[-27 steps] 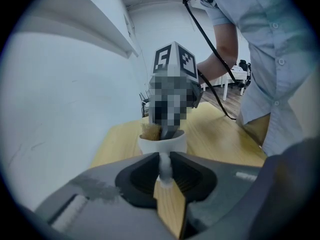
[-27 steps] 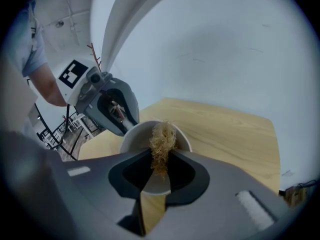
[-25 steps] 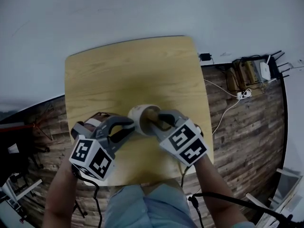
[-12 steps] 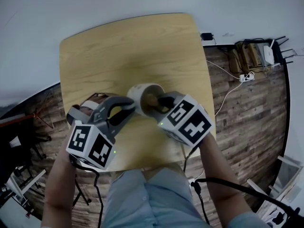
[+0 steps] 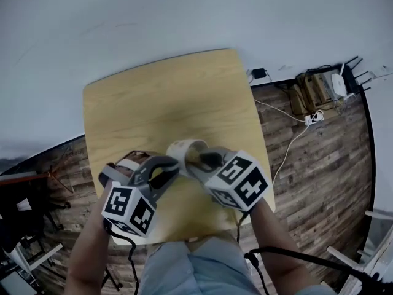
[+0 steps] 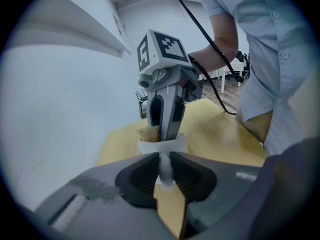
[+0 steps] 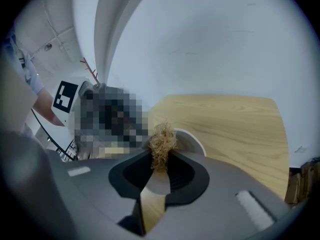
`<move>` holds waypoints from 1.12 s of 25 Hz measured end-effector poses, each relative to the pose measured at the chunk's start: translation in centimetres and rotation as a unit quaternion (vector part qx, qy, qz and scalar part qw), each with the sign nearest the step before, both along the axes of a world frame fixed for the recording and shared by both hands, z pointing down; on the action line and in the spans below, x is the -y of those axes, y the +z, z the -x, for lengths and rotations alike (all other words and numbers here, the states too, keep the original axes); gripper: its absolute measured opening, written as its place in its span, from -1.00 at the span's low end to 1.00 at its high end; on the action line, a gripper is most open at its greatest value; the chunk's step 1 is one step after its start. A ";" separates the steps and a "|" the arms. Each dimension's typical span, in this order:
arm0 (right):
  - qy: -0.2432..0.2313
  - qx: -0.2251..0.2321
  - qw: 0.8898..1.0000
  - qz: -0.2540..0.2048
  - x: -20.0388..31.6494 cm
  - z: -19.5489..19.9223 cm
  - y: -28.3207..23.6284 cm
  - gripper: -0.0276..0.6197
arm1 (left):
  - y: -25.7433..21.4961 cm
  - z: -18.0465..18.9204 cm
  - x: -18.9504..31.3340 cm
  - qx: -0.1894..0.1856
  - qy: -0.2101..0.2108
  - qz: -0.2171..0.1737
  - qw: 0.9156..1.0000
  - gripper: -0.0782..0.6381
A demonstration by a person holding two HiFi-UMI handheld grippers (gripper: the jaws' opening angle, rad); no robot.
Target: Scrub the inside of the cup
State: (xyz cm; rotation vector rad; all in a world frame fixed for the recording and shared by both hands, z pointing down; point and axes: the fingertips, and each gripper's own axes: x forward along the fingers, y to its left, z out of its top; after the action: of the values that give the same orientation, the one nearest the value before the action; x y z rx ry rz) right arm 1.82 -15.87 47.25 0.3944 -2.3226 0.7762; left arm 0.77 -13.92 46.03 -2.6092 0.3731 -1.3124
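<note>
A white cup (image 5: 183,147) stands near the front of the wooden table (image 5: 153,97). My left gripper (image 5: 172,165) comes in from the left and is shut on the cup's thin white side piece (image 6: 164,168). Pinched in my right gripper (image 7: 160,160) is a tuft of brown fibrous scrubber (image 7: 162,141). In the left gripper view, the right gripper (image 6: 167,121) points down into the cup (image 6: 162,145), with the scrubber (image 6: 148,133) showing just above the rim. The cup's rim (image 7: 194,138) curves just beyond the right jaws. The cup's bottom is hidden.
The table's front edge (image 5: 184,235) lies close behind both grippers, by the person's lap. On the plank floor to the right lie cables and a power strip (image 5: 314,119). A pale wall runs behind the table.
The right gripper has rolled a little with the scrubber still in the cup. The left gripper keeps its hold. The head view has shifted, so the table sits differently in the picture.
</note>
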 end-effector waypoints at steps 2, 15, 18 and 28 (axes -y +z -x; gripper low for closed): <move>0.011 -0.002 1.000 -0.008 0.3 -0.4 -0.2 -0.70 | -0.2 0.0 -0.1 -0.001 0.001 0.001 1.000 -0.52; 0.035 -0.046 0.997 -0.042 1.5 -2.5 0.9 -0.70 | -0.6 0.3 0.4 -0.006 -0.003 -0.003 1.000 -0.52; 0.032 -0.050 0.998 -0.034 0.9 -2.5 1.2 -0.70 | -0.5 0.2 0.4 -0.005 -0.003 -0.005 1.000 -0.52; 0.021 -0.045 0.999 -0.005 -1.6 -2.6 1.5 -0.70 | -0.4 0.3 0.3 -0.003 -0.007 -0.010 1.000 -0.52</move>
State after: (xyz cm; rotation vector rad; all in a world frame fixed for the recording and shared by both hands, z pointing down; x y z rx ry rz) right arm 4.40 -14.27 48.73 0.4756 -2.2423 0.7516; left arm 0.45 -14.23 45.59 -2.5980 0.4056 -1.2996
